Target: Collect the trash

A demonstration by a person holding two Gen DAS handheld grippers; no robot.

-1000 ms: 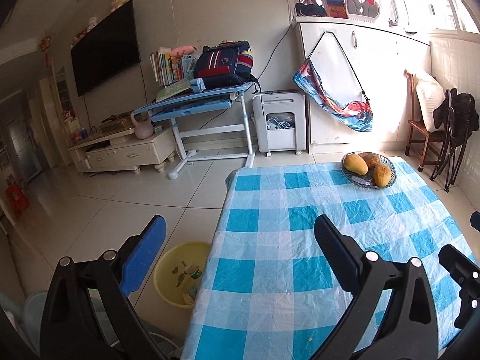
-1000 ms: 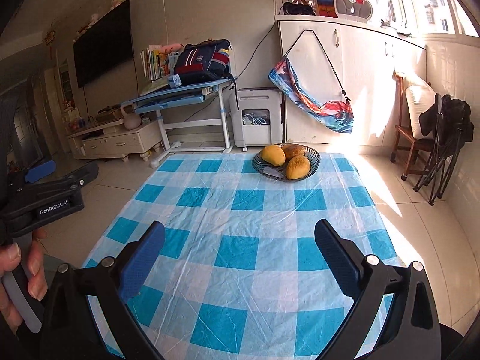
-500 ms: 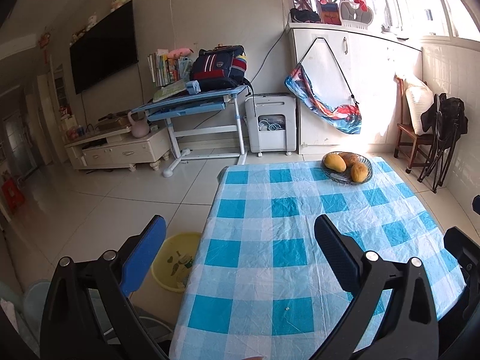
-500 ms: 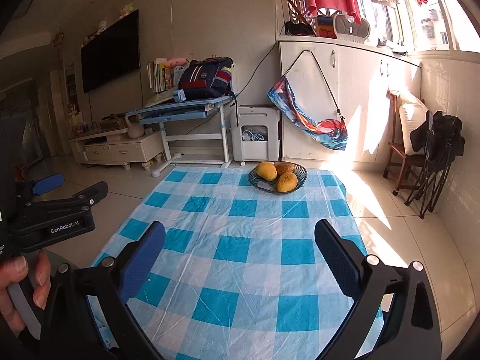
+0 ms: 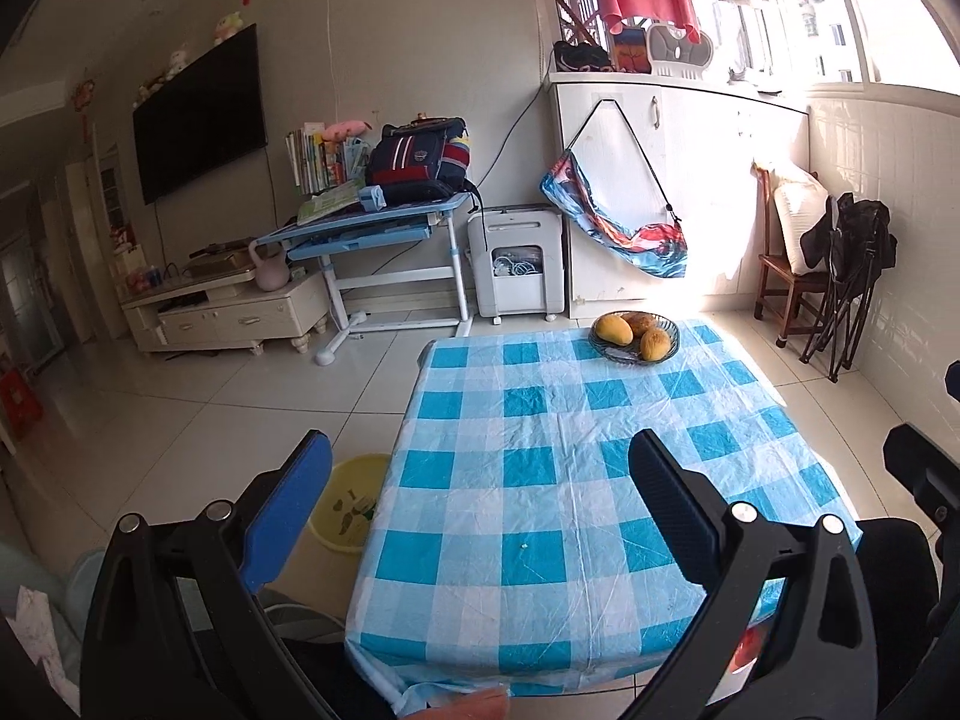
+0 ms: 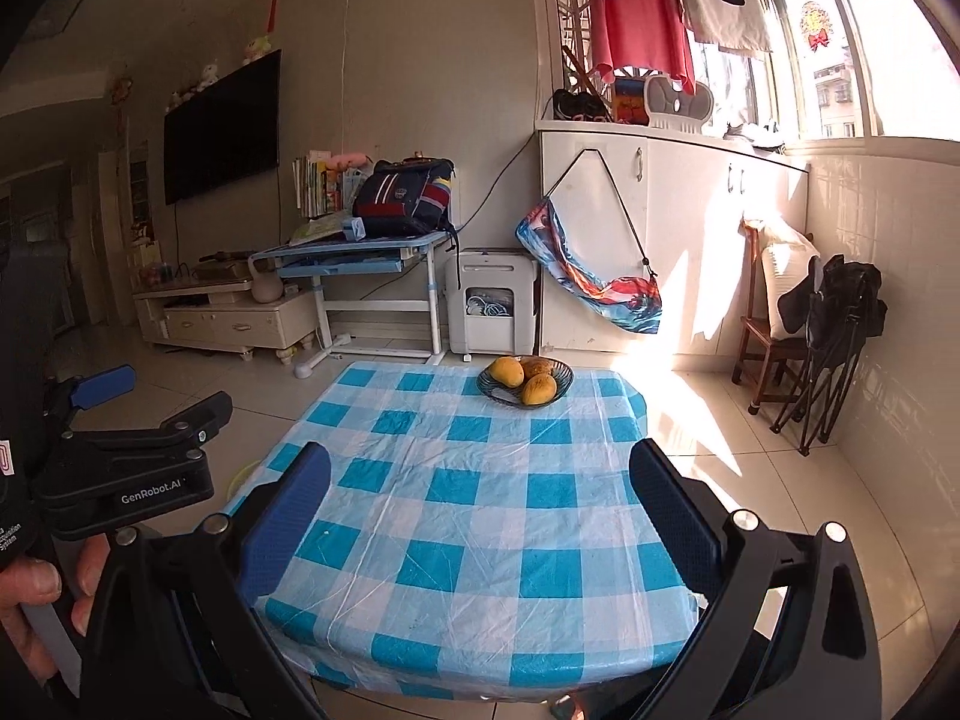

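Note:
A yellow bin point(image 5: 348, 510) with some scraps inside stands on the floor left of the table; only its rim edge shows in the right wrist view point(image 6: 240, 474). A tiny crumb point(image 5: 524, 546) lies on the blue-and-white checked tablecloth point(image 5: 540, 480), which also shows in the right wrist view point(image 6: 480, 510). My left gripper point(image 5: 480, 498) is open and empty, held above the table's near left part. My right gripper point(image 6: 480, 510) is open and empty above the table's near end. The left gripper also shows in the right wrist view point(image 6: 138, 414), to the left.
A dark bowl of mangoes point(image 5: 635, 337) stands at the table's far end, also in the right wrist view point(image 6: 525, 383). Beyond are a blue desk point(image 5: 372, 234), a white appliance point(image 5: 516, 267), a TV cabinet point(image 5: 228, 312) and a chair point(image 5: 798, 276) at right.
Both grippers have pulled back and risen from the table, so the table looks smaller and farther. Both stay open and empty.

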